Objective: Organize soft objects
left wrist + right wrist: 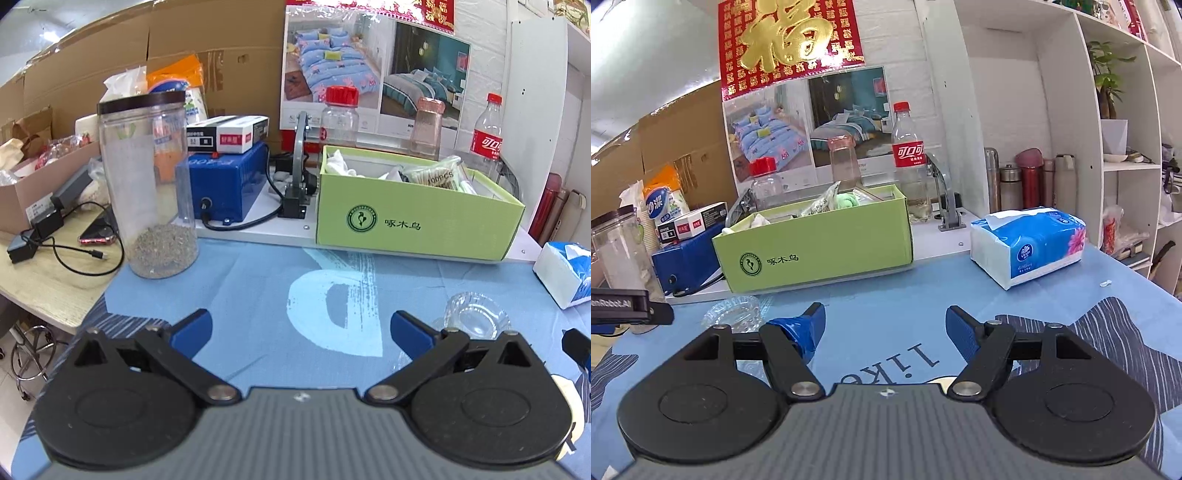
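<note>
A green cardboard box (406,225) stands on a white board behind the blue cloth; it also shows in the right wrist view (827,247). It holds white cloths (340,164), a bag of cotton swabs (436,177) and a green soft item (846,201). A blue and white tissue pack (1030,243) lies right of the box, seen at the right edge of the left wrist view (565,273). My left gripper (301,328) is open and empty above the cloth. My right gripper (884,326) is open and empty.
A tall clear jar (147,184) with grit stands left. A blue machine (221,184) with small cartons is behind. A glass dish (472,317) sits on the cloth. Bottles (908,158) and a metal bracket (945,199) stand behind the box. Shelves with flasks (1030,177) are right.
</note>
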Demonstrator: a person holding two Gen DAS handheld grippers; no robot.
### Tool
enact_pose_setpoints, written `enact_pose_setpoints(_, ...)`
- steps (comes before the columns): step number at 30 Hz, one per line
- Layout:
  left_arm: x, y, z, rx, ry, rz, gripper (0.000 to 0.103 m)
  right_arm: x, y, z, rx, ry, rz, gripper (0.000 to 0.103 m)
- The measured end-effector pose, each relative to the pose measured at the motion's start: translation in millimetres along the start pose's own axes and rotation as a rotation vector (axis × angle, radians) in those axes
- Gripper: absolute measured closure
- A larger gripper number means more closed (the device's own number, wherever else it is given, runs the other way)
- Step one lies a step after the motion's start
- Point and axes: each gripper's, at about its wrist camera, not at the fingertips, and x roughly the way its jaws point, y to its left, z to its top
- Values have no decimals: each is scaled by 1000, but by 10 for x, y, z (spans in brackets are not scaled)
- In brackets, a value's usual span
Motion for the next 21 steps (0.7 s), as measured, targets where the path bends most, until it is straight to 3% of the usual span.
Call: enact_pose_setpoints(21, -126, 0, -11, 3, -38, -34, 1, -68, 40, -23, 22, -1, 44, 45)
